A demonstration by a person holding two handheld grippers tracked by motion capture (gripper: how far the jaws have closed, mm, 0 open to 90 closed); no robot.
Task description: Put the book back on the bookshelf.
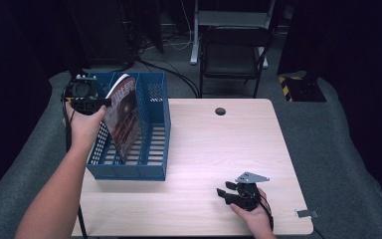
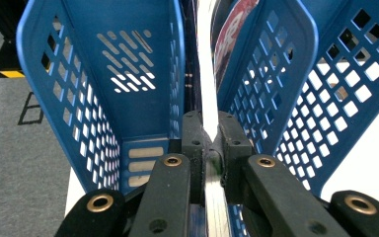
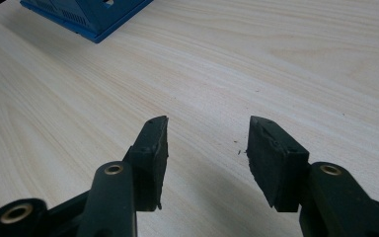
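Left gripper (image 2: 210, 131) clamps magazine (image 1: 124, 117) edge.

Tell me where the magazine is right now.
In the high view the magazine stands tilted inside the blue file rack at the table's left rear, its top edge clamped by the left gripper.

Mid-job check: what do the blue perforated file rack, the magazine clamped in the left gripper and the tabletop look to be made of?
Blue perforated file rack: looks like moulded plastic, smooth with a slight sheen, with rounded corners and punched square holes. Red-covered magazine: glossy coated paper by the look, with a thin white page edge between the pads of the left gripper. Pale wood-grain tabletop: probably matte laminate over board, with an even printed-looking grain.
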